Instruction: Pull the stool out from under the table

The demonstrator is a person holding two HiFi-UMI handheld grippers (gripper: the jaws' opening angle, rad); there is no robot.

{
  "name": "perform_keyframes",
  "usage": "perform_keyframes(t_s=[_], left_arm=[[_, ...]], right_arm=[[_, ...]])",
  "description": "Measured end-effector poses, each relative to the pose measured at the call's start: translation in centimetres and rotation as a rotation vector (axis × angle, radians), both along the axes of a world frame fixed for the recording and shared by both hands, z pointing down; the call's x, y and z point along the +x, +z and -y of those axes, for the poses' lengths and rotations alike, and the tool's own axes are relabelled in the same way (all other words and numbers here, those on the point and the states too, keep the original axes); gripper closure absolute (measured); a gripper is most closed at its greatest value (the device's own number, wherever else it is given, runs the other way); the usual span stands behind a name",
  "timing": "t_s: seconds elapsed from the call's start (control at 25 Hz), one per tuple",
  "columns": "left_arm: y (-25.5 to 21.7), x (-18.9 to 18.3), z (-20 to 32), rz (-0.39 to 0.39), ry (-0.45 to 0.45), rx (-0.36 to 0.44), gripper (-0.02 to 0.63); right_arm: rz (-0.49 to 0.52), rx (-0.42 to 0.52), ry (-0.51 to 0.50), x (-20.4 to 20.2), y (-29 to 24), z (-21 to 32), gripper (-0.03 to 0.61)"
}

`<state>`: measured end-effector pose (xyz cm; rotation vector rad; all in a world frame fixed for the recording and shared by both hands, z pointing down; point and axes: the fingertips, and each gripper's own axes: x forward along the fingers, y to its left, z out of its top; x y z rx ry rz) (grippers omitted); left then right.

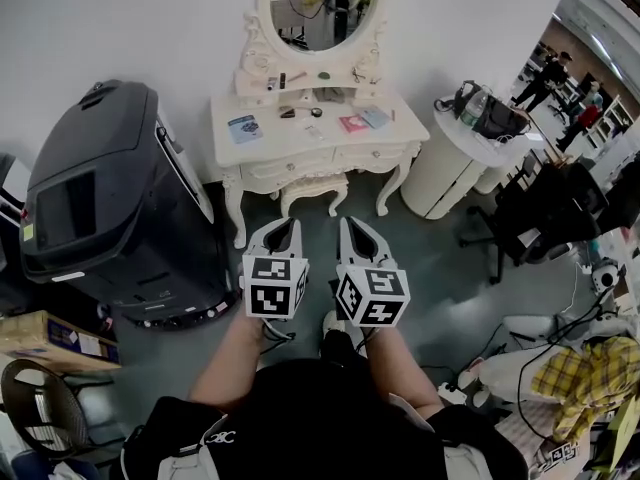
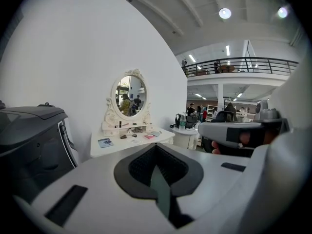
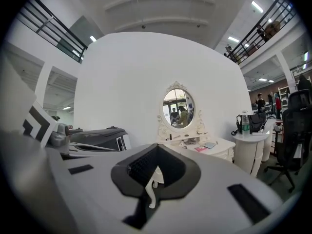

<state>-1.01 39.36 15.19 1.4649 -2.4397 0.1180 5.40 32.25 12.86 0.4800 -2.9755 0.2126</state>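
A white dressing table [image 1: 262, 144] with an oval mirror [image 1: 318, 3] stands against the wall. The white stool [image 1: 313, 190] is tucked between its legs. My left gripper [image 1: 277, 230] and right gripper [image 1: 353, 230] hang side by side over the green floor, a short way in front of the stool and touching nothing. Both are shut and empty. In the left gripper view the left gripper [image 2: 157, 152] points at the table [image 2: 131, 141], with the stool hidden. Through the right gripper's [image 3: 155, 155] narrow slit a curved white leg [image 3: 152, 191] shows.
A large black machine [image 1: 110, 198] stands left of the table. A round white side table [image 1: 450, 168] with a black bag [image 1: 490, 116] is on the right, and a black office chair [image 1: 545, 208] nearer. A cardboard box [image 1: 55, 338] sits at the left edge.
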Motion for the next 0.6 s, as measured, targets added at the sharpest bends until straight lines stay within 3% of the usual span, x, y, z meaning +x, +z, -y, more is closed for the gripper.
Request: perform_keyframes(t_s=[0.4,0.6], left_arm=[[-0.4,-4.0,2.8,0.067,-0.057,-0.04,0.614],[-1.0,-6.1,5.7,0.046,-0.058,-0.028,0.614]], right_arm=[[0.012,-0.025,-0.042,-4.9,0.5,3.4,0.571],[0.019,-0.009,-0.047,-6.8,-0.2,6.0,0.571]])
